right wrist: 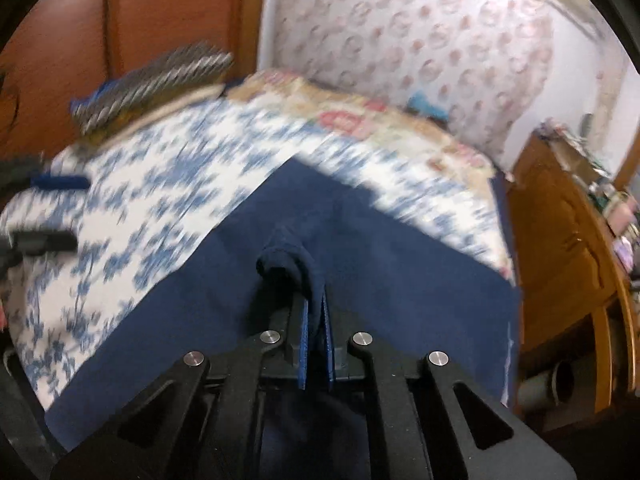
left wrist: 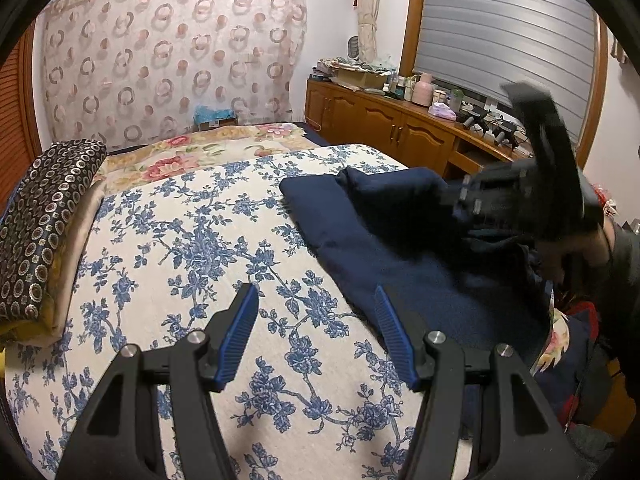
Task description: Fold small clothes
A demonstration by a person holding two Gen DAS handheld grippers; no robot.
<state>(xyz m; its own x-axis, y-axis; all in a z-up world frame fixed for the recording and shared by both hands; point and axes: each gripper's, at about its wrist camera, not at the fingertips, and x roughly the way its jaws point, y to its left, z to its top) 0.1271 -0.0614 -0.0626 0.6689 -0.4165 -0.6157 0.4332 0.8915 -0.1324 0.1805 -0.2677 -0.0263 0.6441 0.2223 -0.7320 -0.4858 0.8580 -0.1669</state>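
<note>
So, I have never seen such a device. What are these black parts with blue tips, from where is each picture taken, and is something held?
A person holds a hand tool with two fingers in each hand; each tool carries a camera looking along its fingers. In the left tool's picture, the left gripper is open and empty above the flowered bedspread. To its right lies a navy garment. In the right tool's picture, which is blurred, the right gripper is shut on a bunched piece of that cloth.

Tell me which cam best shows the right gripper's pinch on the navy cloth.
Right wrist: right gripper shut on a bunched fold of the navy cloth. Left wrist shows that gripper only as a blurred black body over the cloth, pads hidden.
</note>
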